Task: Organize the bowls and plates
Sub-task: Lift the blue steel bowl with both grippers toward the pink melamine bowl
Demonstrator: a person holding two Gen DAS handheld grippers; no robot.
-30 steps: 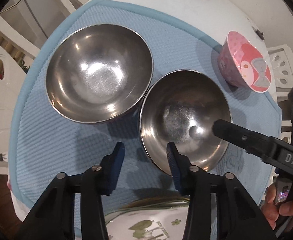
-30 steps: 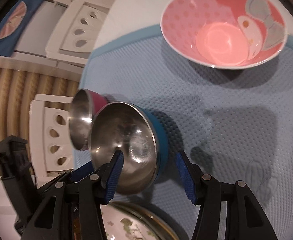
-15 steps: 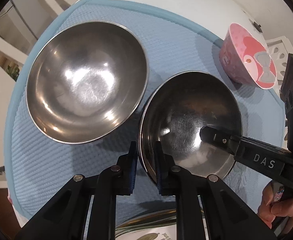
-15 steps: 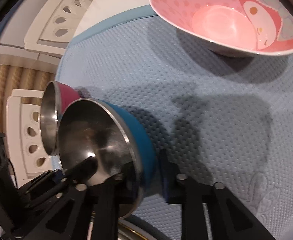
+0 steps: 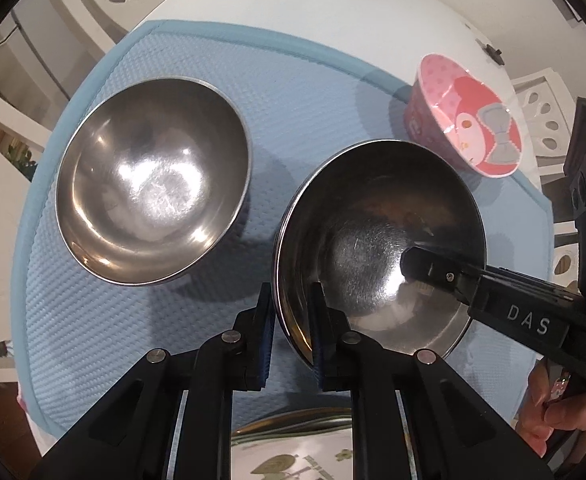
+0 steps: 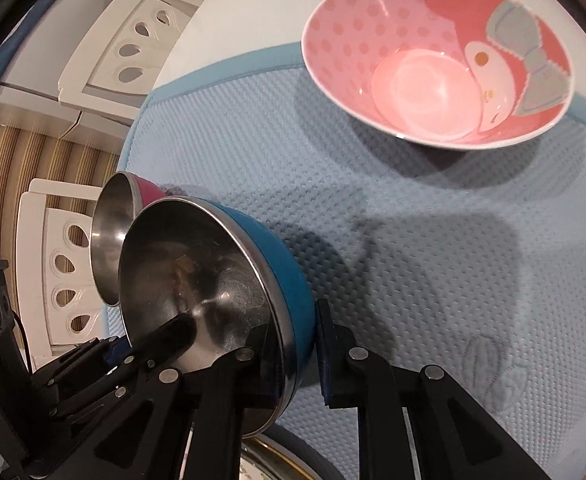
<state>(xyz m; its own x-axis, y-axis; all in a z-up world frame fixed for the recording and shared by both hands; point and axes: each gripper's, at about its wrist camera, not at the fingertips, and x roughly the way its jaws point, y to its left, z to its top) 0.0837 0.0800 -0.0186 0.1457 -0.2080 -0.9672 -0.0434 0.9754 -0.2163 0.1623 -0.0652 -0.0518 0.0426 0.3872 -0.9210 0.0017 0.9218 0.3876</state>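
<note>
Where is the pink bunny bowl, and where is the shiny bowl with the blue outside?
pink bunny bowl [image 6: 425, 80], right wrist view, inside bottom.
blue-sided steel bowl [image 6: 281, 276], right wrist view, blue outer wall.

1. A round white table [image 5: 333, 4] is standing in the middle, its glossy top reflecting the room light.
2. A light blue quilted mat [image 6: 433, 240] is covering most of the tabletop.
3. White chairs [image 6: 129, 40] with teardrop cut-outs in their backs are standing around the table.
4. A wood-striped floor [image 6: 33, 152] is showing beneath the chairs.
</note>
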